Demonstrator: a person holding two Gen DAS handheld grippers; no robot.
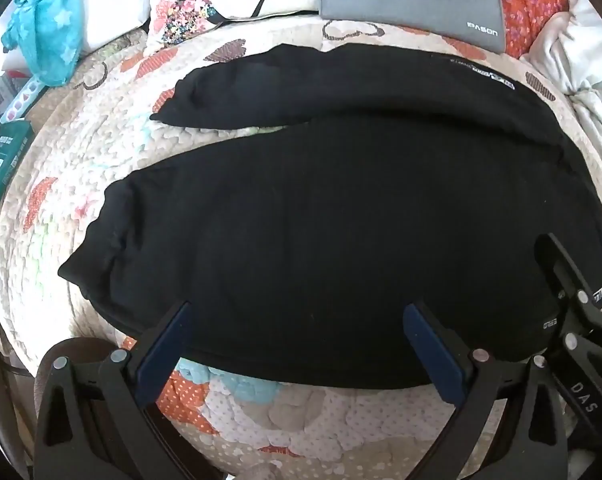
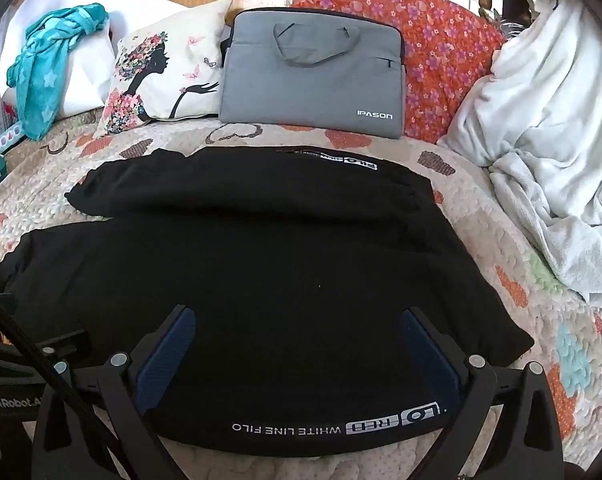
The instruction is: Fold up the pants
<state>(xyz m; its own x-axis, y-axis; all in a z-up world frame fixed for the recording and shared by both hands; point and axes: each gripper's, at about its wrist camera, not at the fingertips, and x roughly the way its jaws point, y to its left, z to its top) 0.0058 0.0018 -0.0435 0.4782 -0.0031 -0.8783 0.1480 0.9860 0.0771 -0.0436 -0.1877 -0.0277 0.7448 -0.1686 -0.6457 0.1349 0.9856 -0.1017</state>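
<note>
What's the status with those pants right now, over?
Left gripper open, right gripper open, nothing held. Black pants flat on quilt, unfolded. Nothing blocking.

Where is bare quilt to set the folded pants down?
Bare quilt lies between the pants and the white blanket, and left of the leg cuffs. The far edge is crowded: pillow, grey bag, teal cloth.

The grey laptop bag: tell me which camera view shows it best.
The right wrist view. There the grey laptop bag shows whole, with handles, zip pocket and logo, propped behind the black pants. The left wrist view catches only its lower part, cut off by the top edge of the picture.
</note>
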